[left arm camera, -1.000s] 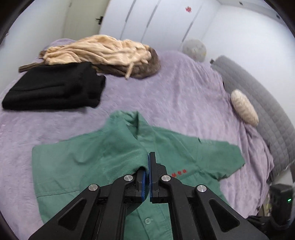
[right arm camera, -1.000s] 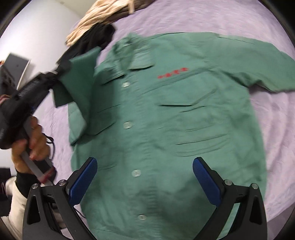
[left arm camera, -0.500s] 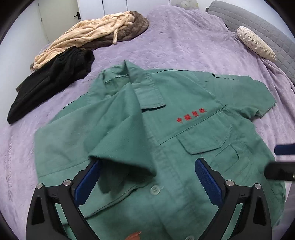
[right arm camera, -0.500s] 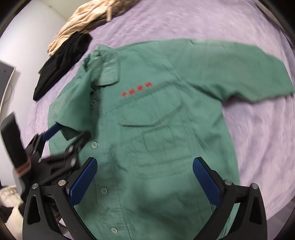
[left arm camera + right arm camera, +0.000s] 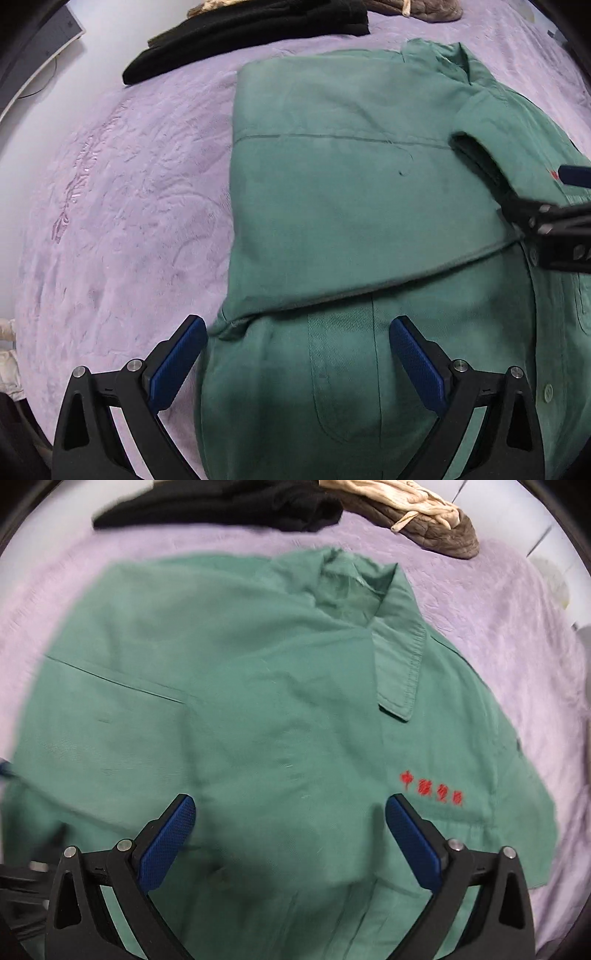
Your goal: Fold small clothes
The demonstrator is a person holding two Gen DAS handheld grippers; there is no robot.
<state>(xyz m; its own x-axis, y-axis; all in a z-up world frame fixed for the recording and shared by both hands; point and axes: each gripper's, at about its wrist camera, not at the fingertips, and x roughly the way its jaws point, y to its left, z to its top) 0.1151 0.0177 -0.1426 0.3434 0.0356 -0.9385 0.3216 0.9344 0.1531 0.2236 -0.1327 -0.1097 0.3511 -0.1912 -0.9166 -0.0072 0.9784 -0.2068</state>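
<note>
A green short-sleeved shirt [image 5: 351, 206] lies face up on the purple bedspread [image 5: 110, 192], with one sleeve folded across its front. My left gripper [image 5: 295, 325] is open just above the shirt's side edge, below the folded sleeve, and grips nothing. In the right wrist view the shirt [image 5: 258, 701] shows its collar [image 5: 399, 657] and red embroidered lettering [image 5: 430, 782]. My right gripper [image 5: 290, 803] hovers over the chest. Its jaws are wide and closing, with cloth lying under them but none pinched. It also shows at the right edge of the left wrist view as the right gripper [image 5: 554, 229].
A folded black garment [image 5: 221, 506] and a beige and brown pile of clothes [image 5: 424, 513] lie at the far side of the bed. The bed's edge runs along the left, with a white surface [image 5: 44, 59] beyond it.
My left gripper opened and let go of the sleeve, which now lies folded over the shirt front. Both grippers dropped closer to the shirt. The right one swung over the chest.
</note>
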